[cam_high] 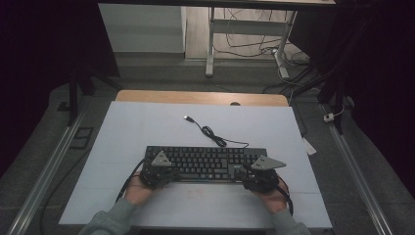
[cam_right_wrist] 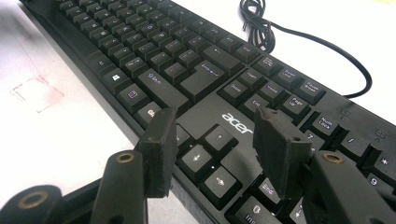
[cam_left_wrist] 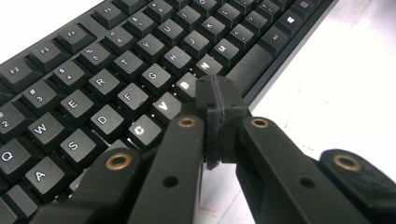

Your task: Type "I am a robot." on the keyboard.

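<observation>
A black Acer keyboard (cam_high: 205, 164) lies across the near half of a white mat, and its cable (cam_high: 210, 132) curls away to a loose USB plug (cam_high: 187, 118). My left gripper (cam_high: 164, 167) is at the keyboard's left front. In the left gripper view the keyboard (cam_left_wrist: 93, 79) runs under my left gripper (cam_left_wrist: 215, 93), whose jaws are shut with nothing between them; its tips sit over the B key by the space bar. My right gripper (cam_high: 255, 171) is at the right front. Seen in its own view, my right gripper (cam_right_wrist: 215, 123) stands open above the arrow keys (cam_right_wrist: 205, 154), empty.
The white mat (cam_high: 147, 132) covers a wooden table (cam_high: 195, 96). A faint red mark (cam_high: 195, 192) is on the mat just in front of the keyboard. Beyond the table are desk legs (cam_high: 210, 49) and loose floor cables (cam_high: 254, 46).
</observation>
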`<state>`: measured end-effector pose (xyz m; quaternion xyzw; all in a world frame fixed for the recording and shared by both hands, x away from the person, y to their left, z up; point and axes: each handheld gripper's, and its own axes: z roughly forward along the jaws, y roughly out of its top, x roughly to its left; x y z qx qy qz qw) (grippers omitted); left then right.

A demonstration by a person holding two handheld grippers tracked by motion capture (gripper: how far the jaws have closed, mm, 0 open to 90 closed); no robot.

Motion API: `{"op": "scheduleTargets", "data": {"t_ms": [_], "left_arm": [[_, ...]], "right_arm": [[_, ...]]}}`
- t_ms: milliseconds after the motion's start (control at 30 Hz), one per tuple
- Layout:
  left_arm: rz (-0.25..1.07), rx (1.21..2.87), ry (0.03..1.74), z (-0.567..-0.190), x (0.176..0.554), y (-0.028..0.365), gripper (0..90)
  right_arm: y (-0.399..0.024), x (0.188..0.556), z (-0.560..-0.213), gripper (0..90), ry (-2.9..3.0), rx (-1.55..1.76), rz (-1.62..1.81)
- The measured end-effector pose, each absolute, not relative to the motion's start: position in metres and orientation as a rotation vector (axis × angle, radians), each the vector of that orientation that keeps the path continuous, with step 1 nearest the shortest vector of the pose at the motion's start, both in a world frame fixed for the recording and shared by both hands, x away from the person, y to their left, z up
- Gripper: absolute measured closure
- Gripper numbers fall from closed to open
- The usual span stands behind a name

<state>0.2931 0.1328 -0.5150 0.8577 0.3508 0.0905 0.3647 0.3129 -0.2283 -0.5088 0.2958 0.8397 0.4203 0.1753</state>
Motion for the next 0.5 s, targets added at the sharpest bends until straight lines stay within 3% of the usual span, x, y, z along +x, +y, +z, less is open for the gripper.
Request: {"op": "scheduleTargets", "data": {"t_ms": [500], "left_arm": [[0.281,2.257,0.907,-0.5224,0.2947,0.1264,88.8]], "right_arm": [[-0.228,0.313,-0.5091,49.7,2.385,0.836,1.183]]}}
